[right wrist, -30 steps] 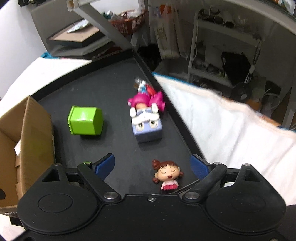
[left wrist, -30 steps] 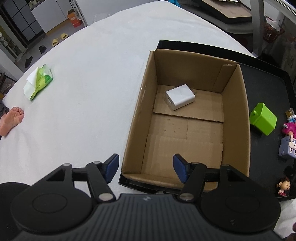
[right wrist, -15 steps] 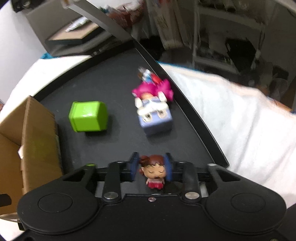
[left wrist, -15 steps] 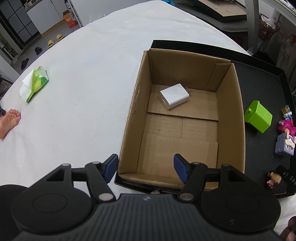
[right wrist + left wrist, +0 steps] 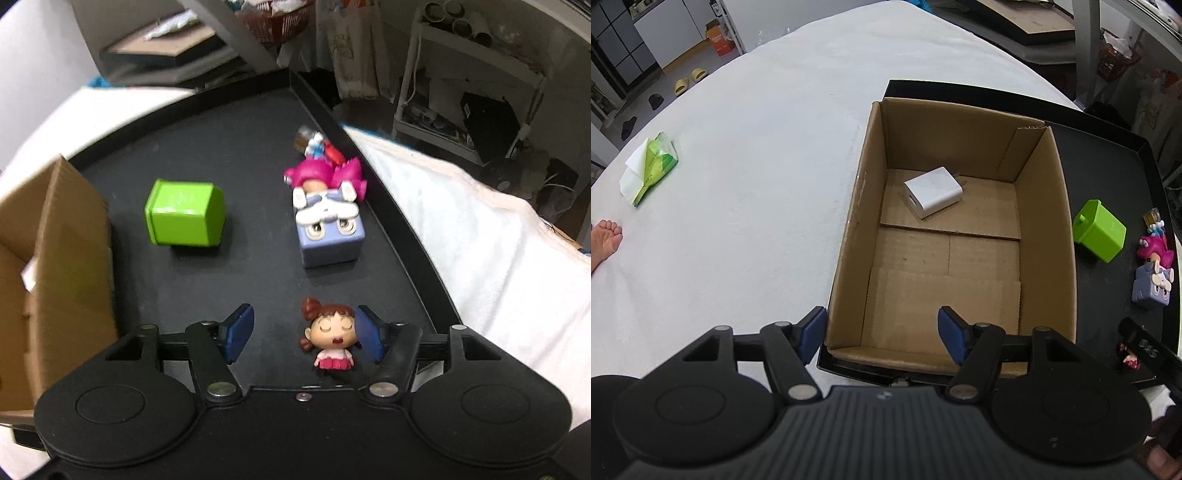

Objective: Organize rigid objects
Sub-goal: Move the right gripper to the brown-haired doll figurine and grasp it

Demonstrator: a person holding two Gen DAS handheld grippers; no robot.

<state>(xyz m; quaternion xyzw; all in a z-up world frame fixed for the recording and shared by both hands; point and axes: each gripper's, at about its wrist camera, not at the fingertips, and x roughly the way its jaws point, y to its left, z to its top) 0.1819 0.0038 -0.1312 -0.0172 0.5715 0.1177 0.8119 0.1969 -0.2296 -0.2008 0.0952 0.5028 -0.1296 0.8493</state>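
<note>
Presently listed, right wrist view: right gripper (image 5: 302, 334) with blue pads spread wide, nothing clamped, small brown-haired doll figurine (image 5: 330, 335) standing between them on the black tray (image 5: 236, 122), close against the right pad (image 5: 368, 336); green cube (image 5: 184, 213) at 11 o'clock of the doll, purple block figure (image 5: 330, 230) at 12 o'clock with pink-haired doll (image 5: 322, 173) just beyond it. Also listed, left wrist view: left gripper (image 5: 882, 335) wide open and empty above the near edge of the cardboard box (image 5: 1047, 236), white charger (image 5: 932, 192) lying inside toward 12 o'clock, green packet (image 5: 652, 166) far out at 10 o'clock on the white cloth (image 5: 757, 166).
</note>
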